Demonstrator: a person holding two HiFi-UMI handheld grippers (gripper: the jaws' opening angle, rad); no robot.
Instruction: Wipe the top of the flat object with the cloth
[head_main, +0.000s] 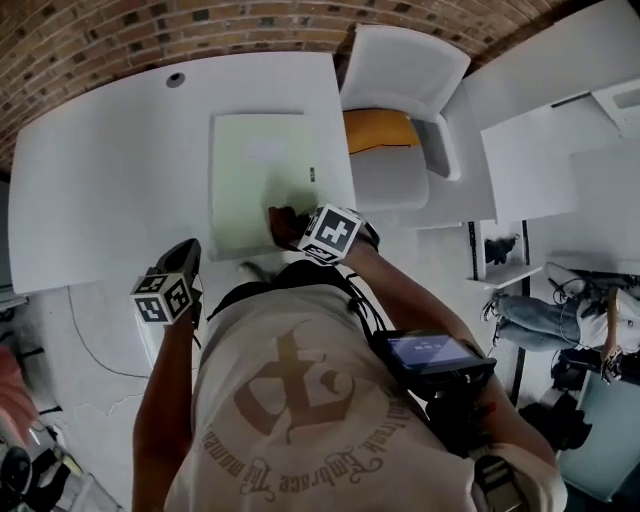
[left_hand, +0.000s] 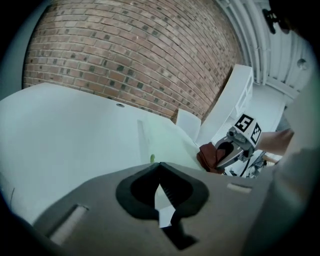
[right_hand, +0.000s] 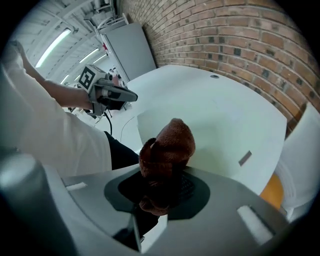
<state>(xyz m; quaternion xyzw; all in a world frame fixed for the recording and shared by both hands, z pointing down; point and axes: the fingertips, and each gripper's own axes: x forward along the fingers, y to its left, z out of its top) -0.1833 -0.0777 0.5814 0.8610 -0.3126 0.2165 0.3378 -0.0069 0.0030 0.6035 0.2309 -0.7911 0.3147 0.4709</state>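
Right gripper (head_main: 292, 228): jaws clamped on wadded brown cloth (head_main: 281, 219), at lower right edge of pale green flat board (head_main: 255, 165), frame centre, on white table (head_main: 110, 170). Contact with the board not certain.

Left gripper (head_main: 188, 255): jaws fully closed, empty, lower left, off the board.

Step, judged: start of a wiping stroke.

Next: press cloth down, sweep toward frame top.

The cloth (right_hand: 170, 142) is rust-brown, the board (head_main: 262, 170) pale green, the tabletop (head_main: 110, 170) white, the wall (head_main: 150, 30) red-brown brick with pale mortar, the cushion (head_main: 378, 130) orange, the marker cubes (head_main: 330, 232) black-and-white squares.
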